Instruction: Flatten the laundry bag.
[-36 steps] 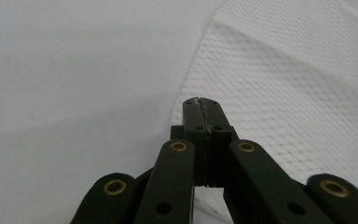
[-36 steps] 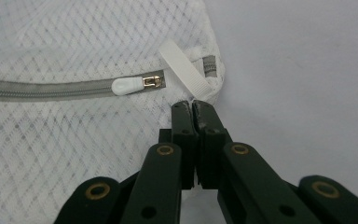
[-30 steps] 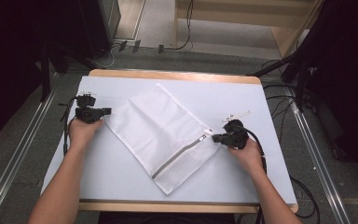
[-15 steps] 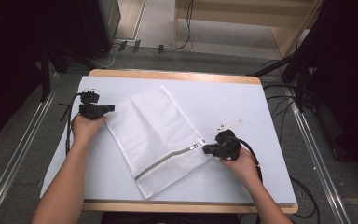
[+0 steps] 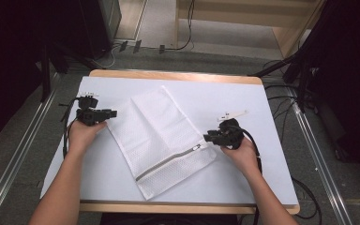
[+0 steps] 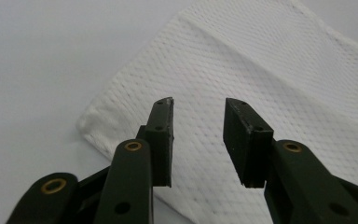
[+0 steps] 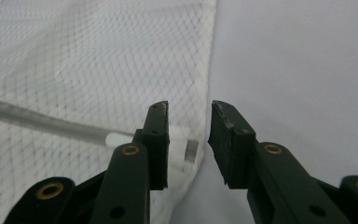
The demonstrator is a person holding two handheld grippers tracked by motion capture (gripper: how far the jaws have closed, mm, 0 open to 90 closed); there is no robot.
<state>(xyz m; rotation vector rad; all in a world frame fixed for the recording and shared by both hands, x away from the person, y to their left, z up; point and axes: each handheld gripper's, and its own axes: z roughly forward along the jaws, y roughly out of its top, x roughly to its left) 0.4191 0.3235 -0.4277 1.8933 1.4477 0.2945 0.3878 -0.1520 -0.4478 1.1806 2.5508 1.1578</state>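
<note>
The mesh bag (image 5: 161,140) lies flat near the middle of the table (image 5: 262,117), its long axis running on a diagonal from the far left to the near right. The zip (image 5: 168,161) crosses the near end, with its pull toward the right side.

The right gripper (image 5: 212,138) sits just beside the bag's right edge at the zip end. Its jaws have just been opening and now stand apart with nothing pressed between them; in the right gripper view (image 7: 186,140) the bag's edge and the zip pull (image 7: 192,150) lie just behind the gap.

The left gripper (image 5: 110,113) is at the bag's far left corner. Its jaws have just been opening too, and in the left gripper view (image 6: 198,140) they stand apart above the mesh, gripping nothing.

The table has a white top with a wooden rim. Beyond it lie a grey floor, cables (image 5: 187,28) and dark equipment on both sides.
</note>
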